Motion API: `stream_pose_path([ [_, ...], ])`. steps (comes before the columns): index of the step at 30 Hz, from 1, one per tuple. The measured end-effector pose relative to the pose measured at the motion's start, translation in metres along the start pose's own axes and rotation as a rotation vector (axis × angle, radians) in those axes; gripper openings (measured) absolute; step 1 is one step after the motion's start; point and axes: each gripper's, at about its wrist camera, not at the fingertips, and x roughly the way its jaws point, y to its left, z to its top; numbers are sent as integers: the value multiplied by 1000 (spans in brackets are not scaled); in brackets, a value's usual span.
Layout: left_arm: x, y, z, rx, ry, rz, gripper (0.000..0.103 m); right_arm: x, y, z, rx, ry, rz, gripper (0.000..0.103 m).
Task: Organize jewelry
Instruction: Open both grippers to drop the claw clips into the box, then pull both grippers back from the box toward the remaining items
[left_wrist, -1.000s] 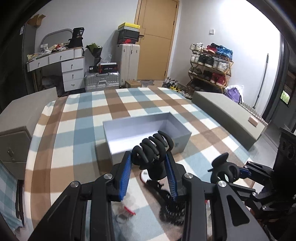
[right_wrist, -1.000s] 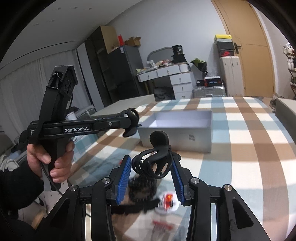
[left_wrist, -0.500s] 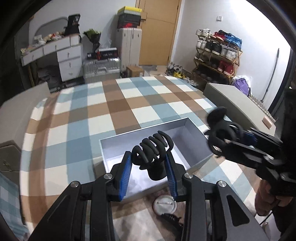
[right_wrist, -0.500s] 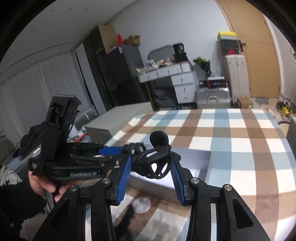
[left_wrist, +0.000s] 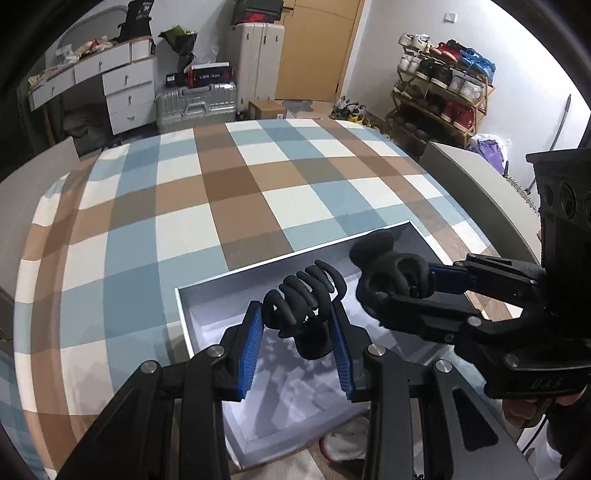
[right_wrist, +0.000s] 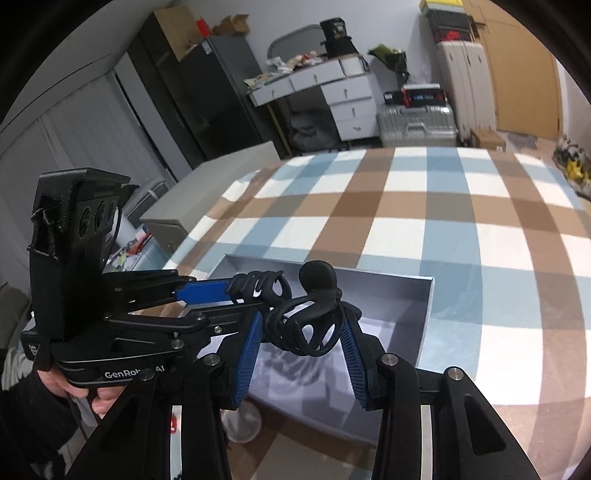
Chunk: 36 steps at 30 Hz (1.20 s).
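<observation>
Both grippers now hang over the open, shallow grey cardboard box (left_wrist: 207, 306) on the blue, brown and white checked cloth (left_wrist: 184, 206); a second ago they were short of it, above loose trinkets lying on the cloth in front of the box. The left gripper (left_wrist: 297, 317) is clamped on a black plastic claw hair clip (left_wrist: 301, 295), its blue pads pressing the clip's sides, as before. The right gripper (right_wrist: 301, 328) grips a second black claw hair clip (right_wrist: 314, 317) in the same way. In the left view the right gripper has swung in from the lower right to just beside the left one. A small round white dish (right_wrist: 242, 421) lies on the cloth by the box's near wall.
</observation>
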Motion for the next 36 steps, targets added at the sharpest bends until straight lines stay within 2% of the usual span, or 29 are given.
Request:
stream_pose_path([
  [8,7,0,4,-1,22,-5,30,6,-1,5,10,23,-53,43],
  [11,9,-1,5,9,35,33,31,6,-3,7,26,20,-51,43],
  [14,3,2,4,-10,25,19,39,-3,-5,7,50,-9,-38,45],
  [16,-2,2,3,-13,14,9,54,-12,-4,6,52,-41,-26,49],
  [17,-8,2,2,-10,-8,12,56,-18,-3,5,48,-60,-22,52],
  [19,-14,0,0,3,-35,19,57,-32,1,4,31,-107,-16,61],
  [20,-18,0,-1,7,-48,24,58,-38,2,4,18,-130,-14,71],
  [21,-23,0,-2,2,-60,35,58,-46,5,4,2,-160,-24,77],
  [23,-32,1,-4,-8,-85,50,58,-62,12,5,-31,-215,-46,80],
  [26,-44,0,-7,-20,-131,81,59,-80,23,4,-67,-278,-68,92],
  [27,-49,-1,-8,-23,-149,100,63,-84,27,4,-77,-293,-78,96],
  [29,-58,-3,-11,-29,-190,146,69,-93,35,1,-102,-325,-101,98],
  [35,-76,-13,-20,-12,-254,211,70,-115,54,-15,-140,-381,-125,103],
  [36,-79,-15,-22,-17,-264,217,73,-119,57,-20,-146,-395,-126,103],
])
